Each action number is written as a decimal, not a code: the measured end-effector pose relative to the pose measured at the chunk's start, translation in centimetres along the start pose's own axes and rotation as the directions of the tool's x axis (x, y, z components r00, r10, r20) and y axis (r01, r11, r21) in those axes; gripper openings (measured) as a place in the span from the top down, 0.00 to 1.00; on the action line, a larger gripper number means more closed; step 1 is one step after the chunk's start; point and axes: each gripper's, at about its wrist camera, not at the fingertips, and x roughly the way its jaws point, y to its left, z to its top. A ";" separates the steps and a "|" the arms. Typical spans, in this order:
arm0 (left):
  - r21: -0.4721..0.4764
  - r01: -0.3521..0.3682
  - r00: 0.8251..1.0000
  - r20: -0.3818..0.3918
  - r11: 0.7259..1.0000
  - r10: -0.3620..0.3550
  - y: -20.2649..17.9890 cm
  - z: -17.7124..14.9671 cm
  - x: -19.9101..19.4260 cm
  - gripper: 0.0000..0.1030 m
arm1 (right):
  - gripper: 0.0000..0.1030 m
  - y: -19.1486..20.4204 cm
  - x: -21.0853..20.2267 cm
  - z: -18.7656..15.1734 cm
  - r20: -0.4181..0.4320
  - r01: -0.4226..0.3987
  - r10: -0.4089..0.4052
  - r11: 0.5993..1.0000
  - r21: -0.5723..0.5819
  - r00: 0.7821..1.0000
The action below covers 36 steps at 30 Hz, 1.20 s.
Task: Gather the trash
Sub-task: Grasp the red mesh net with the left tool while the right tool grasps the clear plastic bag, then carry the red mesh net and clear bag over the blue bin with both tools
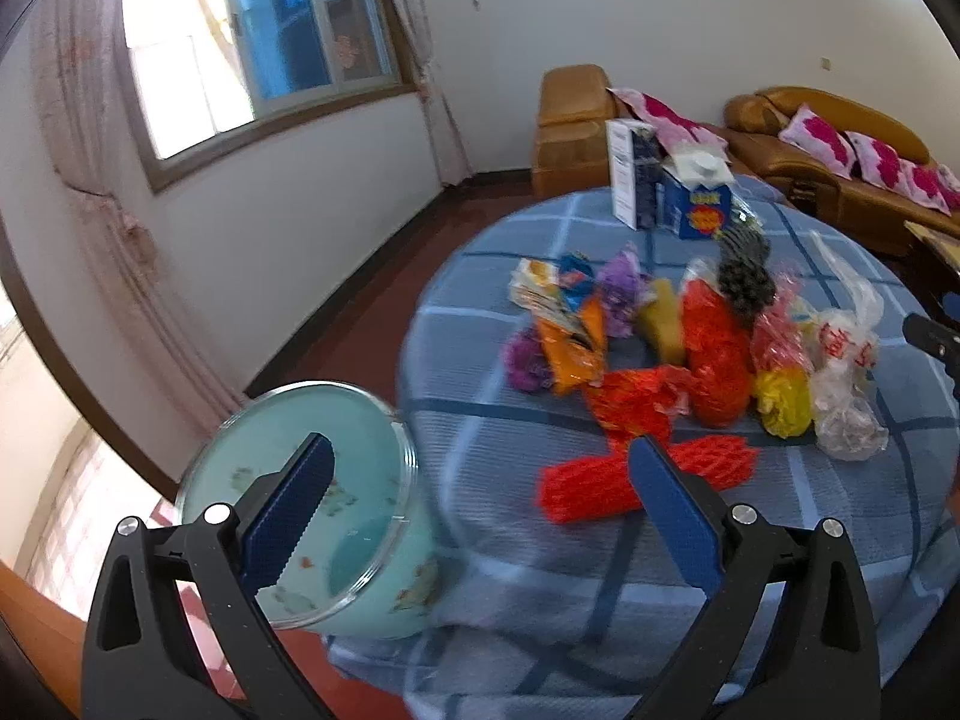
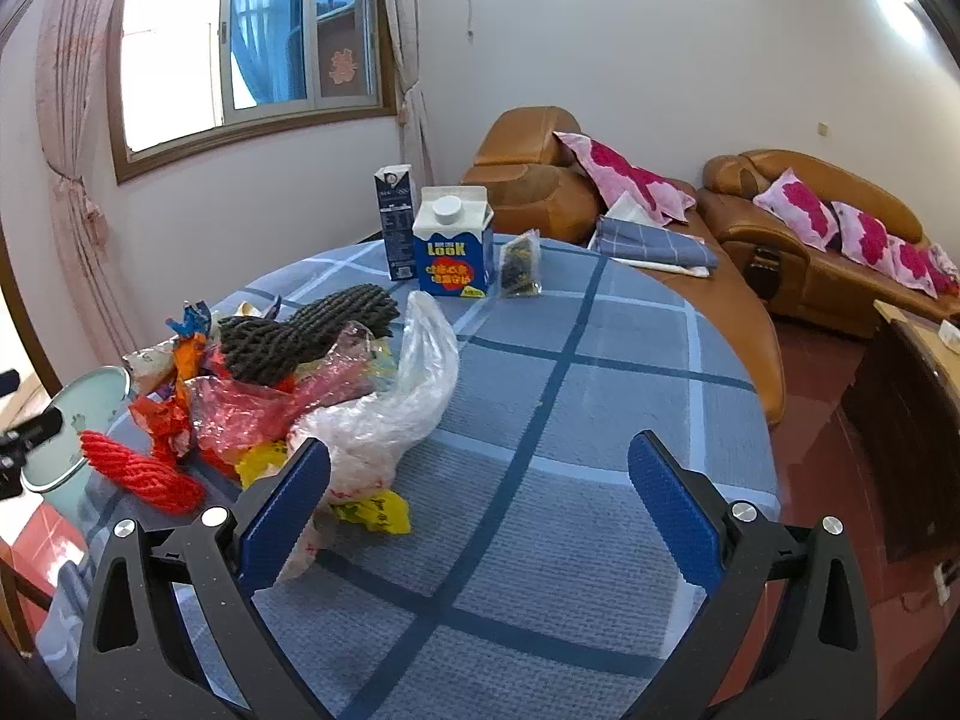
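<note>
Left claw [image 1: 480, 498] spread wide, empty, hovering over near edge of bench [image 1: 600, 588]. Pale green bin [image 1: 312, 510] at far left, just beside bench edge, left pad in front of it. Red foam net [image 1: 648, 480] lying on cloth between pads, not gripped. Trash heap [image 1: 690, 336] mid-bench: wrappers, red and yellow bags, dark foam net, clear plastic bag [image 1: 846, 372] at right end. Right claw [image 2: 480, 504] spread wide, empty; clear plastic bag just beside its left pad. Blue carton [image 2: 453, 249] at far side of bench.

Both hand-held grippers [image 1: 480, 468] [image 2: 480, 468] wide apart, empty
</note>
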 end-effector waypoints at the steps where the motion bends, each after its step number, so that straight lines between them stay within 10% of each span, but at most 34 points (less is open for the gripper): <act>1: 0.004 0.018 1.000 -0.011 1.000 -0.018 -0.4 -0.2 0.5 0.13 | 0.05 -0.1 0.1 -0.1 -0.001 -0.007 0.007 1.000 0.003 1.000; 10: 0.029 0.164 0.983 -0.085 0.986 -0.161 -2.5 -1.4 3.4 0.83 | 0.14 0.7 0.5 -0.2 0.006 -0.061 0.062 0.998 -0.014 0.998; 13: 0.047 0.183 0.980 -0.084 0.982 -0.179 -2.8 -1.4 3.4 0.92 | 0.18 1.4 0.6 0.0 0.009 -0.085 0.086 0.996 -0.034 0.996; 23: 0.059 0.196 0.979 -0.074 0.979 -0.191 -2.6 -1.2 2.6 0.94 | 0.73 3.7 2.6 -0.9 -0.114 -0.241 0.231 0.967 -0.086 0.966; 36: 0.019 0.169 0.986 0.007 0.985 -0.169 0.3 0.4 -1.4 0.95 | 0.85 1.9 -0.5 1.1 -0.027 -0.269 0.269 0.963 0.023 0.963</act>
